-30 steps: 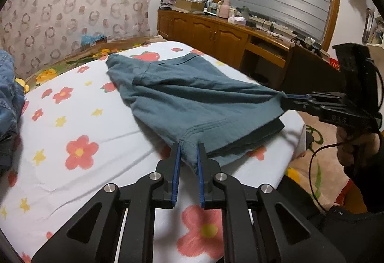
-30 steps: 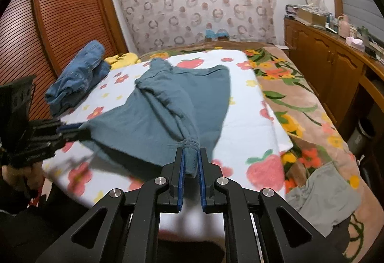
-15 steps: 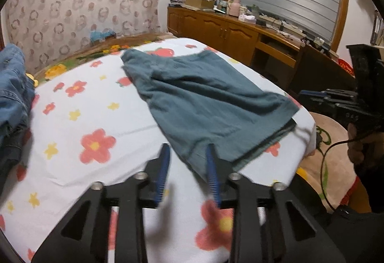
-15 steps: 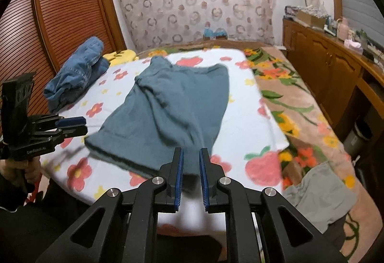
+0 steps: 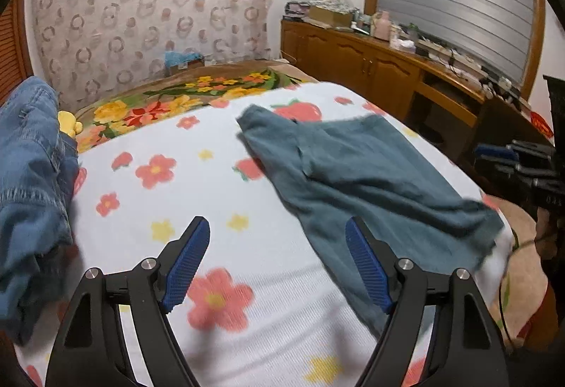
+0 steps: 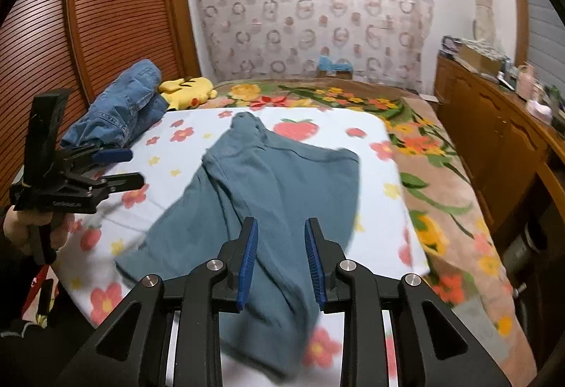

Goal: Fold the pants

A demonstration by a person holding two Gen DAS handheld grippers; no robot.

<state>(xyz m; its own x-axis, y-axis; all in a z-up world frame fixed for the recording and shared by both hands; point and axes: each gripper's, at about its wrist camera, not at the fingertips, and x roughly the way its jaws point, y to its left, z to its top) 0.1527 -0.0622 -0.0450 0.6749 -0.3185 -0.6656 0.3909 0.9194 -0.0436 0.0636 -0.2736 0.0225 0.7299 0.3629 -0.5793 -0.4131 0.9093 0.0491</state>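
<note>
Teal cotton pants (image 6: 268,189) lie folded lengthwise, rumpled, on the white flower-print bedsheet (image 5: 197,196). Left gripper (image 5: 277,263) and right gripper (image 6: 280,256) jaws have just been opening; both are apart and empty.

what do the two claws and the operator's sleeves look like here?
Both claws, left claw and right claw, look identical: black skeletal linkage arms with triangular cut-outs, silver pivot bolts, blue ribbed pads. Pistol-style black handle, white lettering on the body. Thin dark cable trails from the right. Sleeve is dark.

The teal pants (image 6: 268,189) lie spread flat and loosely folded on the flowered white sheet (image 6: 374,196), narrow end toward the headboard, wide hem reaching the bed's near edge.
</note>
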